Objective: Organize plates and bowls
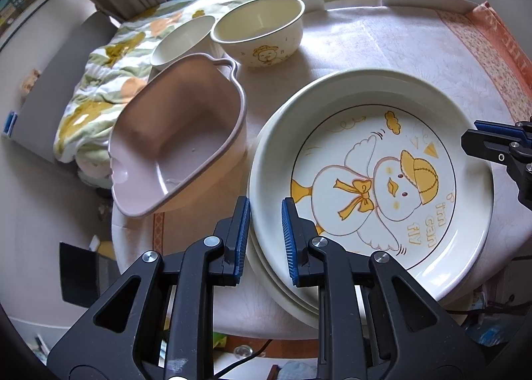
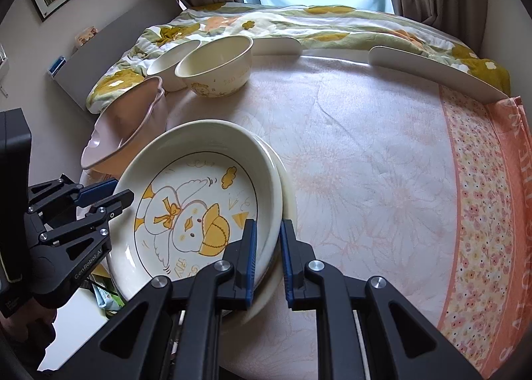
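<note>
The duck-print plate [image 1: 382,187] sits on top of a stack of plates at the near edge of the table [image 2: 365,147], which is covered by a pale floral cloth. Both grippers hold this top plate from opposite sides. The left gripper [image 1: 266,233] straddles the rim on the side nearest the pink dish, one blue pad [image 1: 288,240] inside the plate and the other outside, narrowed to a pinch on the rim. The right gripper [image 2: 268,255] does the same on the opposite rim, its pads pinching the plate's wall between them. From the right wrist view the top plate appears tilted, raised off the plate beneath on the right gripper's side.

Count of items on the table:
- Plates: at least three in the stack, judged by the rims visible below the top one; exact number cannot be confirmed.
- Round bowls: two, a cream bowl [image 1: 262,31] with a duck motif and a plain white bowl [image 1: 183,41], touching each other at the far left.
- Pink dish [image 1: 179,144]: one, heart-shaped and deep, just beside the plate stack.

A flowered quilt [image 2: 299,21] lies beyond the table.
</note>
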Available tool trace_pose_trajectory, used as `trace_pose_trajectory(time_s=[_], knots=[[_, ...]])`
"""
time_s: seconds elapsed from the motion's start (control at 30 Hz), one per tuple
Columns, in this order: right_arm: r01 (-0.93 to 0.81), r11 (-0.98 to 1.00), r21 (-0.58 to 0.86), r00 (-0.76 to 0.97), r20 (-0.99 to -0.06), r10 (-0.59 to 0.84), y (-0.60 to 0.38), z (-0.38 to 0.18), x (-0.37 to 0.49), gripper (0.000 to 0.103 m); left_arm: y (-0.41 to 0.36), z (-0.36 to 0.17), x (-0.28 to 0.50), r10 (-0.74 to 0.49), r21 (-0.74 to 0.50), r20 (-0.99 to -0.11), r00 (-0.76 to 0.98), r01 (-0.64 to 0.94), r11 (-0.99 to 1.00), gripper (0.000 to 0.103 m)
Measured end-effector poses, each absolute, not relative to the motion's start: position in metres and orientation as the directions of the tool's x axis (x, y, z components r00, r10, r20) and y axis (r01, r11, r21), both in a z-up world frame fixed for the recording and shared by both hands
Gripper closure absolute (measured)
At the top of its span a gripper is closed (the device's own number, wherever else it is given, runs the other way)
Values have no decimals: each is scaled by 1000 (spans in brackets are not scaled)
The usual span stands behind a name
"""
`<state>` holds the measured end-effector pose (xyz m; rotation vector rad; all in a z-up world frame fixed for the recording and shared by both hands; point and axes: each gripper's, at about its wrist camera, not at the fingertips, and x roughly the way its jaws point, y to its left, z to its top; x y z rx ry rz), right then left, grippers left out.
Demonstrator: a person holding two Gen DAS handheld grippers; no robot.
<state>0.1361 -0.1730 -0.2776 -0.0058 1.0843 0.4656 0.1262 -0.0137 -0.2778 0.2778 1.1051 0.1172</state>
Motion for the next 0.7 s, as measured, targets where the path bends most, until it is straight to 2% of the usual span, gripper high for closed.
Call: trace_pose_trajectory(time_s=[0.47, 0.5, 0.57, 0.6, 0.63, 0.67, 0.7], knots=[[-375, 900, 221, 403, -836, 373, -171, -267, 136, 90, -6, -250, 126, 169, 195, -865, 472, 6, 981, 85], [-381, 897, 227, 405, -831, 382, -171, -263, 135, 90, -5, -246, 126, 166, 187, -865, 474, -2, 982, 82], [-393, 893, 219, 419, -822, 385, -170, -255, 135, 90, -1, -236, 124, 161, 168, -861, 483, -29, 985, 54], [-400, 891, 215, 425, -818, 388, -170, -250, 135, 90, 2, -230, 122, 153, 152, -854, 497, -44, 987, 19], [-408, 887, 216, 430, -812, 396, -170, -246, 136, 84, 5, -223, 117, 150, 138, -841, 520, -61, 989, 0], [-416, 883, 218, 436, -804, 404, -171, -241, 136, 76, 8, -213, 111, 150, 127, -821, 551, -81, 989, 0], [-423, 880, 218, 446, -795, 411, -172, -236, 136, 45, 12, -205, 106, 149, 117, -808, 570, -93, 989, 0]])
